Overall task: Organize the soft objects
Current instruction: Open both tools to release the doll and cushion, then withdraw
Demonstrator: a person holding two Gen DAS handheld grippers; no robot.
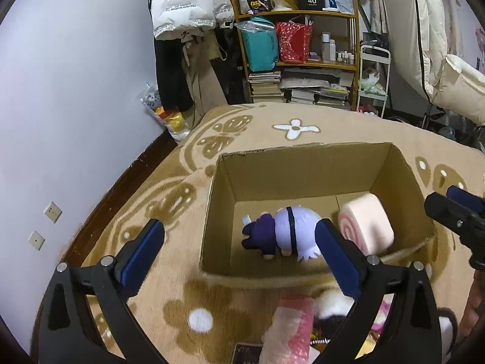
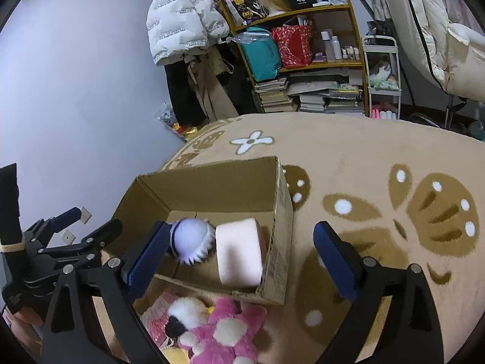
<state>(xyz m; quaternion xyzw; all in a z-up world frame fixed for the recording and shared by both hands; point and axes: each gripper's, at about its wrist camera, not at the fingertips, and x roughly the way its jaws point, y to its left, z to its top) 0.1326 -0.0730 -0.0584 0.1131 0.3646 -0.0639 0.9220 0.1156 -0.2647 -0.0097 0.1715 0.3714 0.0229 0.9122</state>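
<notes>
Nearest to both cameras, just in front of the cardboard box (image 2: 272, 236), a pile of plush toys is lying on the rug (image 2: 363, 157): a pink flower plush (image 2: 224, 333), a black-and-white plush (image 2: 182, 312) touching it, and a pink wrapped item (image 1: 288, 327) whose nature cannot be made out because it is blurred. Trouble is judged most likely here: since the toys are tangled against one another, two could be dragged up together by one grab, or a soft body could be pinched only by its fur and dropped short of the box. The near wall of the box could also be clipped and the light carton shoved along the rug. The left gripper (image 1: 239, 254) is being held wide, gripping nothing, pitched downward over the near edge of the box, with the pile below it. The right gripper (image 2: 239, 257) is likewise being held wide and empty, hanging over the near right corner of the box, its right finger out over the rug. Inside the box, a purple-and-white doll (image 1: 285, 233) is lying on its side toward the middle, and a pink roll cushion (image 1: 366, 224) is resting just beside it against the right wall. Well beyond the box, a cluttered shelf (image 1: 297, 60) is standing by the wall.
</notes>
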